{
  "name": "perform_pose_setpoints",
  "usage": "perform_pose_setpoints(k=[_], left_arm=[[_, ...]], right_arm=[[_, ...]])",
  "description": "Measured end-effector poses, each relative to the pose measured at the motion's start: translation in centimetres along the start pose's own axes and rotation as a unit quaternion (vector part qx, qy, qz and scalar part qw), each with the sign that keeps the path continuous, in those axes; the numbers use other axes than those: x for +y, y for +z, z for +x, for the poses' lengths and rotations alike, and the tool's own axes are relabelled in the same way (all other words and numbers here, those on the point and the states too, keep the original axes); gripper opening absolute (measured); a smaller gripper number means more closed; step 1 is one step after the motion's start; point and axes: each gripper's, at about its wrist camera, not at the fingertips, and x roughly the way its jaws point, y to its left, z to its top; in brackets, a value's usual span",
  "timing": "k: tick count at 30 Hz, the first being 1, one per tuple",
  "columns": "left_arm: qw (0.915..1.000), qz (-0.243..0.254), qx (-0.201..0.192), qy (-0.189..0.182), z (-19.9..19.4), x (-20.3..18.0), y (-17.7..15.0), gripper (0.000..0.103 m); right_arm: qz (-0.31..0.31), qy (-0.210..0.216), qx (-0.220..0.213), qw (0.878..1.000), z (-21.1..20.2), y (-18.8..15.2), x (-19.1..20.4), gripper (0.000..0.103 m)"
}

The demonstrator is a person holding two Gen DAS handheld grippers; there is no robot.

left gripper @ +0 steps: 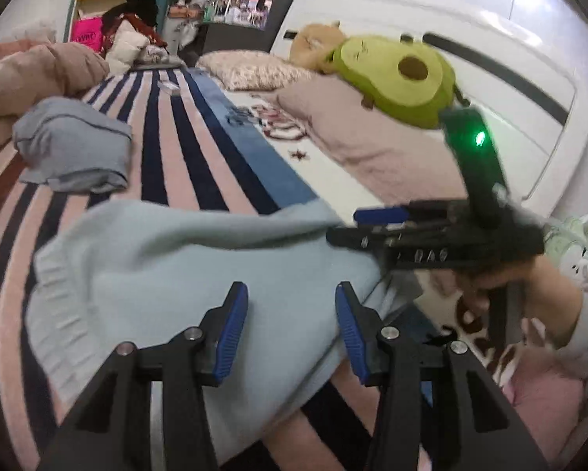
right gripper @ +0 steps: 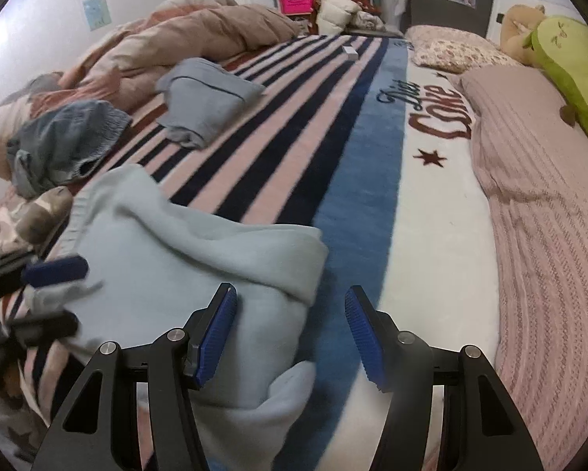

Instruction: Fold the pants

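Note:
Light blue pants [left gripper: 184,267] lie folded over on the striped blanket, ribbed hem at the left; they also show in the right wrist view [right gripper: 184,271]. My left gripper [left gripper: 292,294] is open and empty just above the pants' near part. My right gripper [right gripper: 290,302] is open and empty over the pants' right edge. In the left wrist view the right gripper [left gripper: 356,225] hovers at the pants' right side. In the right wrist view the left gripper [right gripper: 66,294] sits blurred at the pants' left edge.
A folded grey-blue garment [right gripper: 207,98] and a crumpled denim piece [right gripper: 62,141] lie on the striped blanket [right gripper: 294,137]. A brown duvet [right gripper: 184,31] is piled at the far left. Pillows [right gripper: 529,137] and a green avocado plush [left gripper: 403,74] line the right.

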Motion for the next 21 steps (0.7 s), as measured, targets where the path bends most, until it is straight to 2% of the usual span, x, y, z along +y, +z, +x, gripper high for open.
perform_pose_setpoints(k=[4,7,11,16,21], left_arm=[[0.9994,-0.027,0.022,-0.001,1.6,1.8,-0.7,0.041],[0.9992,-0.030,0.024,-0.011,1.8,2.2,-1.5,0.041],[0.9991,-0.033,0.023,-0.017,1.7,2.3,-1.9,0.041],[0.9992,-0.036,0.013,-0.011,0.9,2.7,-1.8,0.040],[0.9992,-0.029,0.002,0.029,-0.2,3.3,-1.9,0.040]], right_arm=[[0.022,-0.009,-0.011,1.000,0.5,0.6,-1.7,0.048],[0.038,-0.012,-0.020,0.999,1.0,1.3,-3.1,0.038],[0.041,-0.017,-0.009,0.999,2.9,2.3,-4.3,0.034],[0.082,0.030,-0.009,0.996,3.6,2.6,-5.6,0.034],[0.079,0.077,-0.036,0.993,0.8,1.8,-5.5,0.036]])
